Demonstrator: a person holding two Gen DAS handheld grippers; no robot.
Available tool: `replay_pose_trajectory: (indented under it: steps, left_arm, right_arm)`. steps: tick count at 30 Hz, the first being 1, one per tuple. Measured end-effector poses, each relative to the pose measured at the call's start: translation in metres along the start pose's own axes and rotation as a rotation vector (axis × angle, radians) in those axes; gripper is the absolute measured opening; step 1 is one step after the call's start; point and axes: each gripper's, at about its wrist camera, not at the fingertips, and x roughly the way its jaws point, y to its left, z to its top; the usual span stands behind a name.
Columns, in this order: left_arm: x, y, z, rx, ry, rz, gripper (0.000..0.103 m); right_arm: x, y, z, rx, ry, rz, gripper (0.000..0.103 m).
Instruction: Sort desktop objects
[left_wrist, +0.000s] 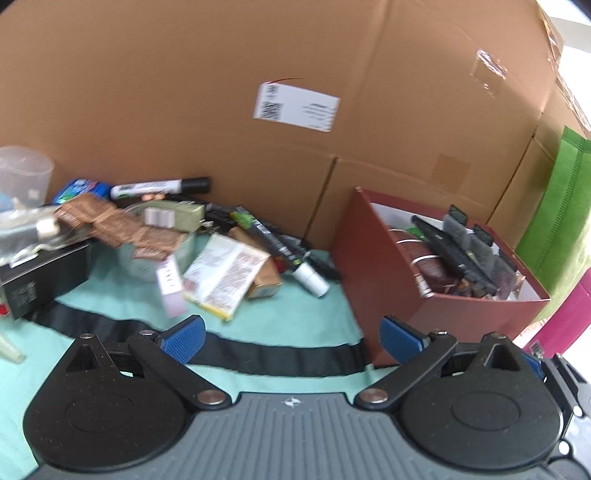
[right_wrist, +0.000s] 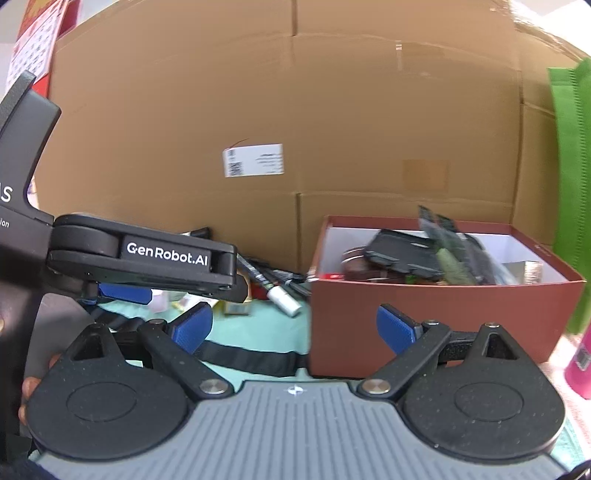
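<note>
A pile of desktop objects lies on the teal cloth (left_wrist: 110, 306): a black-capped marker (left_wrist: 162, 186), a chain of brown sachets (left_wrist: 110, 225), a white printed packet (left_wrist: 225, 277), a white tube (left_wrist: 312, 282), black pens (left_wrist: 280, 243) and a black box (left_wrist: 40, 280). A dark red box (left_wrist: 373, 266) at the right holds black items and a cable; it also shows in the right wrist view (right_wrist: 436, 317). My left gripper (left_wrist: 291, 336) is open and empty above the cloth. My right gripper (right_wrist: 295, 328) is open and empty before the red box. The left gripper's body (right_wrist: 147, 254) shows at its left.
A wall of cardboard cartons (left_wrist: 295, 92) closes the back. A clear plastic cup (left_wrist: 22, 173) stands far left. A green bag (left_wrist: 554, 199) and a pink item (right_wrist: 583, 354) are at the right. A black strap (left_wrist: 258, 354) crosses the cloth.
</note>
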Motion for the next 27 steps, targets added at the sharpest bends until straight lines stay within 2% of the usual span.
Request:
replay_pose_trajectory:
  steps: [8, 15, 18, 20, 27]
  left_arm:
    - [-0.008, 0.065, -0.011, -0.059, 0.012, 0.06, 0.103]
    - [0.003, 0.082, -0.002, -0.055, 0.025, 0.006, 0.101]
    - [0.014, 0.087, 0.002, -0.074, 0.057, -0.007, 0.095]
    - [0.021, 0.089, 0.005, -0.087, 0.066, -0.012, 0.087]
    - [0.047, 0.098, 0.019, -0.132, 0.075, 0.022, 0.068]
  right_arm:
    - [0.017, 0.034, -0.005, -0.055, 0.055, 0.072, 0.093]
    - [0.04, 0.055, -0.009, -0.072, 0.107, 0.111, 0.093]
    - [0.049, 0.06, -0.011, -0.078, 0.13, 0.117, 0.093]
    - [0.056, 0.062, -0.011, -0.077, 0.143, 0.117, 0.093]
    - [0.08, 0.068, -0.01, -0.077, 0.171, 0.127, 0.093]
